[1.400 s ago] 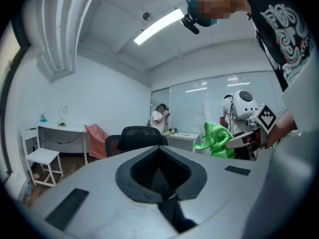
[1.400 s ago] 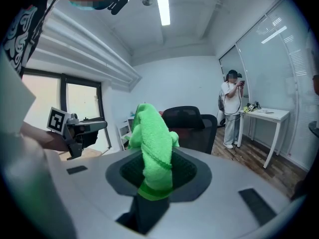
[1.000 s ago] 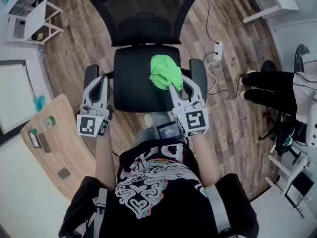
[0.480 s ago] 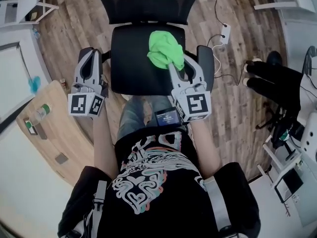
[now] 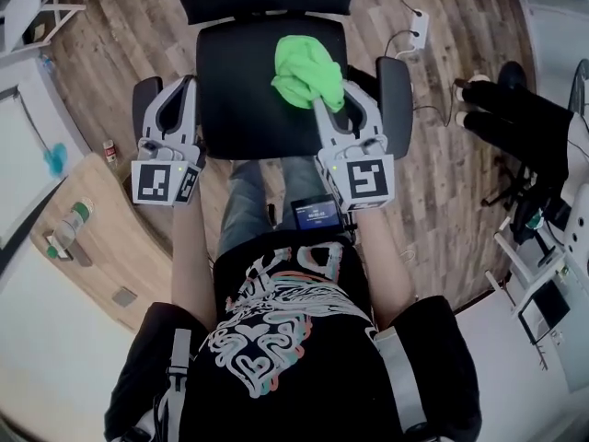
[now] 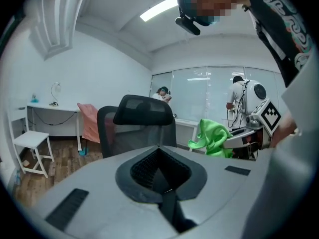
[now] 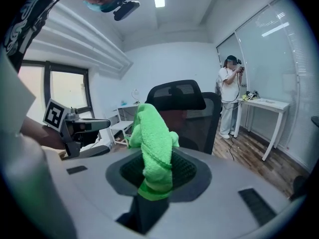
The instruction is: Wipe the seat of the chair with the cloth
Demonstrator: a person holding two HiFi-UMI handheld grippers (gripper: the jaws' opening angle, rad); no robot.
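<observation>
Head view overhead; gripper views low, close; all share chair (image 5: 237,95).

You've stepped in closer to the seat (image 5: 239,99). Right hand-held gripper (image 5: 333,107) has pushed the cloth (image 5: 308,70) slightly further back, I think. Left hand-held gripper (image 5: 175,95) has advanced along the armrest (image 5: 145,99).

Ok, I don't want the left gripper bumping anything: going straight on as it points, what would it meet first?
Probably the chair's backrest, which sits dead ahead of the left gripper in its own view. Nothing nearer shows in that line, though depth is hard to judge.
</observation>
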